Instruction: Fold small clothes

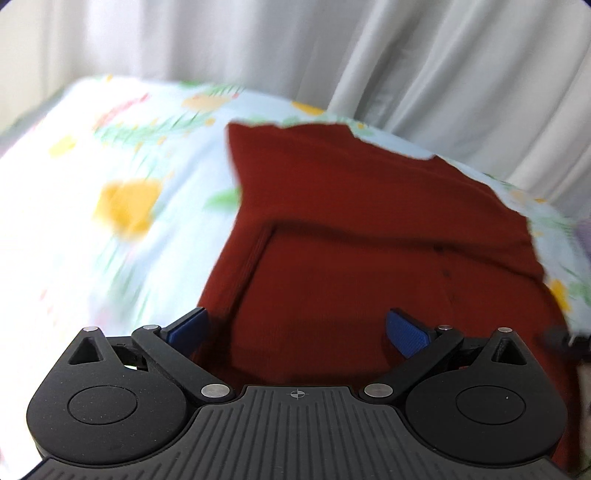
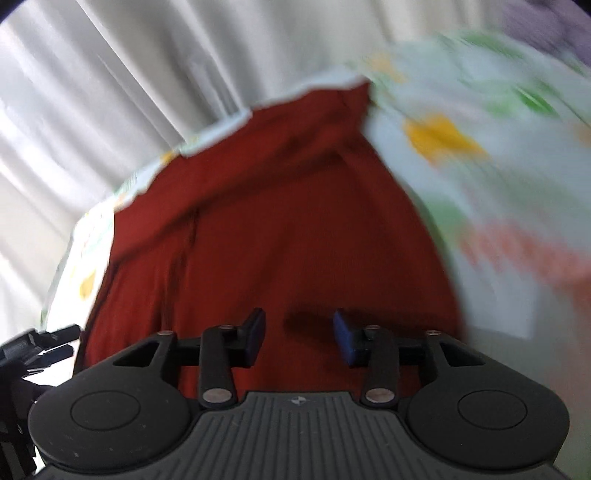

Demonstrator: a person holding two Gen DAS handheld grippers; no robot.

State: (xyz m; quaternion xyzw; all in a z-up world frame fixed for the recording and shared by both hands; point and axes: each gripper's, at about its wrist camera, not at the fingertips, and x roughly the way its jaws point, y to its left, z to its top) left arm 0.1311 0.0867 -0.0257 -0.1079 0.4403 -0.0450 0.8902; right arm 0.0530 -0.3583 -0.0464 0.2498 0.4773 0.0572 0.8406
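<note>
A dark red garment (image 1: 369,229) lies partly folded on a flowered bed sheet (image 1: 122,206), with a folded layer and seam across its near half. My left gripper (image 1: 295,332) hangs over its near edge, wide open, blue pads apart and nothing between them. In the right wrist view the same red garment (image 2: 280,221) fills the middle. My right gripper (image 2: 299,336) is above it, its jaws partly apart and nothing gripped between its pads. Both pictures are blurred. The left gripper (image 2: 44,343) shows at the left edge of the right wrist view.
White curtains (image 1: 443,66) hang behind the bed. The pale flowered sheet (image 2: 498,155) spreads around the garment on both sides. A purple cloth (image 2: 554,29) lies at the far upper right of the right wrist view.
</note>
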